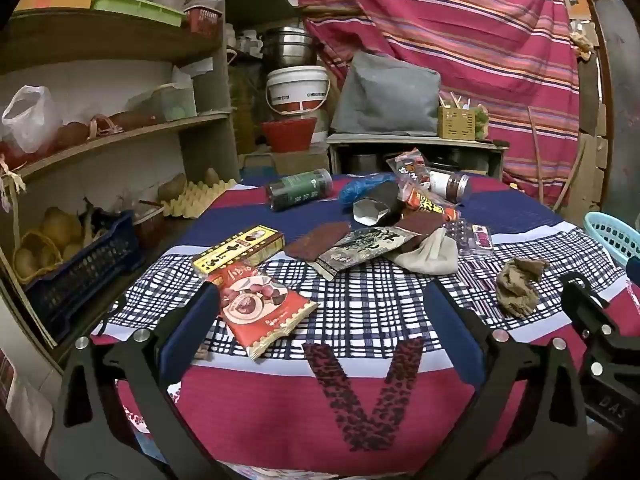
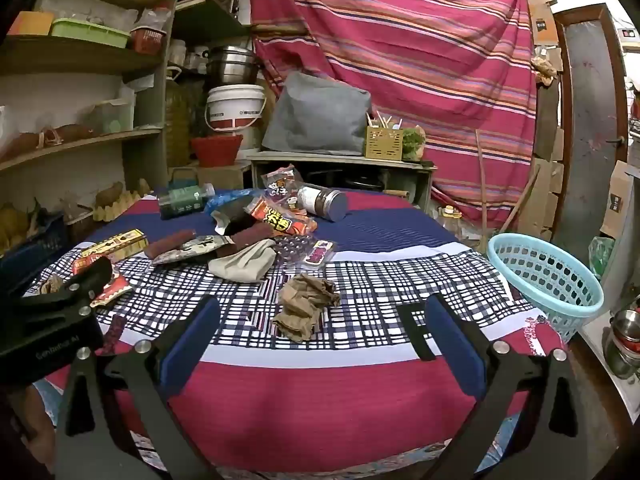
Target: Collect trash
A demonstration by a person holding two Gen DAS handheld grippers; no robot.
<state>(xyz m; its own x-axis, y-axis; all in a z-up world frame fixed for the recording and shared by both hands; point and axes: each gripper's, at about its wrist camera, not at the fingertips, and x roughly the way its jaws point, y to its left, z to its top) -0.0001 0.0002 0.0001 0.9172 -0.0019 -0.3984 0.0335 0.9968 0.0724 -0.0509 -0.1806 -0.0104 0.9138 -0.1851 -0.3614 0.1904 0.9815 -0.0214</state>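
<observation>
**Trash waiting on the cloth-covered surface**

We are holding the left hand-held gripper (image 1: 324, 312) and the right hand-held gripper (image 2: 324, 316) wide open and empty above the checked cloth (image 2: 400, 280). Wrappers, a red snack packet (image 1: 260, 308) and crumpled brown paper (image 2: 306, 310) are lying scattered there, with a blue basket (image 2: 560, 280) standing at the right edge.

A storeroom in a home is shown. Wooden shelves (image 1: 120, 128) on the left are filled with boxes, bags and potatoes (image 1: 60, 224). Steel pots (image 1: 290, 46) and a white bucket (image 1: 297, 88) are stacked at the far side. A striped cloth (image 2: 400, 48) is hung behind a cloth-covered table (image 2: 360, 392).
</observation>
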